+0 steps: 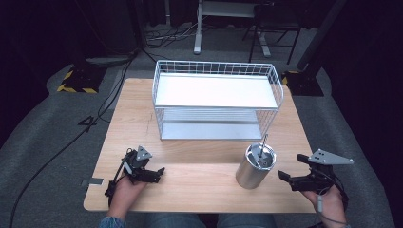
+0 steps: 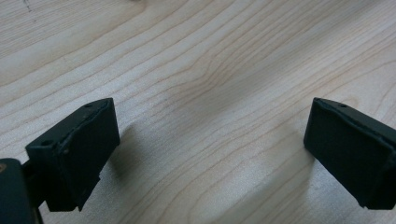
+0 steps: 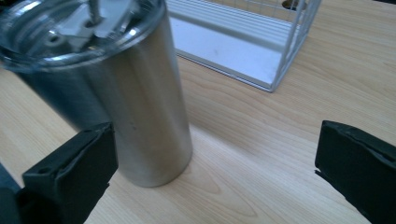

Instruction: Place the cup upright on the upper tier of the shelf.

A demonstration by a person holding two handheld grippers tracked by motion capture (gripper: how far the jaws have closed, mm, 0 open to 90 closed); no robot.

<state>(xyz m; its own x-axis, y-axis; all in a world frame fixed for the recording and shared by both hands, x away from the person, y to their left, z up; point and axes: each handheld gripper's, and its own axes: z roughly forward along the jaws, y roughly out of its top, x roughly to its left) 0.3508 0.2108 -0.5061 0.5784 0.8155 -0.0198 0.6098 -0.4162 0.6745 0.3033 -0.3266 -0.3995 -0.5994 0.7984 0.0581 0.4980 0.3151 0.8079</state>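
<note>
On the pale wooden worktop (image 1: pixel 199 185), near the front right, a steel tumbler (image 1: pixel 255 167) standing upright, clear lid on top and a metal straw (image 1: pixel 263 142) poking up through it. Just in front of the white wire rack (image 1: pixel 216 99), close to its front right corner, touching nothing. Off to its right, the right tongs (image 1: pixel 283 178), held in the person's right hand (image 1: pixel 328 202), pointing in at the tumbler from the side and standing apart from it. Jaws spread wide, nothing pinched between them; through the right gripper view, the tumbler (image 3: pixel 126 102) looming big on the left just beyond the left jaw, bare wood in the gap, the rack's lower shelf (image 3: pixel 233 42) and corner wires further back. No contact between pads and steel to be seen. Over at front left, the left tongs (image 1: pixel 159 173), gripped by the left hand (image 1: pixel 124 192), low over the wood, well apart from tumbler and rack. Also wide open and empty; in the left gripper view, only wood grain (image 2: pixel 210 93) between the two black jaws, with their shadows falling close beneath. Rack sitting at the middle back of the worktop, two tiers, both shelves bare. Grey three-cornered plates riding on top of both tongs, cables trailing back toward the wrists.
</note>
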